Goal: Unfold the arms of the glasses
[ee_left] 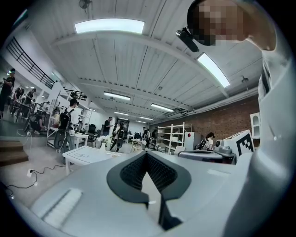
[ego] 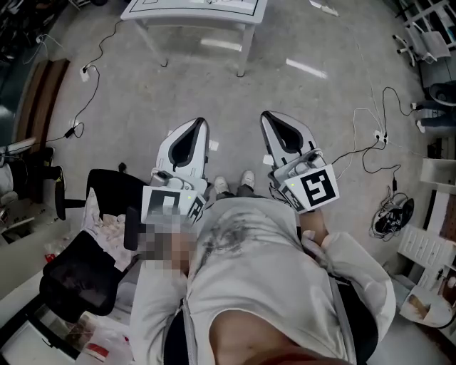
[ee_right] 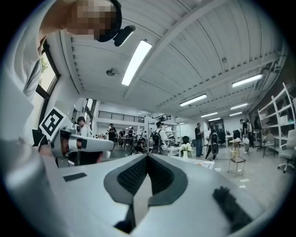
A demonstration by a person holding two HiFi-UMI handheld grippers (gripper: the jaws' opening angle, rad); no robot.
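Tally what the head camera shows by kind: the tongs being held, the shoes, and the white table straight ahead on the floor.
White-and-black handheld tongs: 2 (left tongs, right tongs, both closed and empty)
White shoes: 2
White rectangular table: 1
Total: 5

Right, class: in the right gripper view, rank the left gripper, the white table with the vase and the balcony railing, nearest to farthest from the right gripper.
1. The left gripper, close by on the left.
2. The white table, ahead, slightly right.
3. The balcony railing, far back, left of centre.
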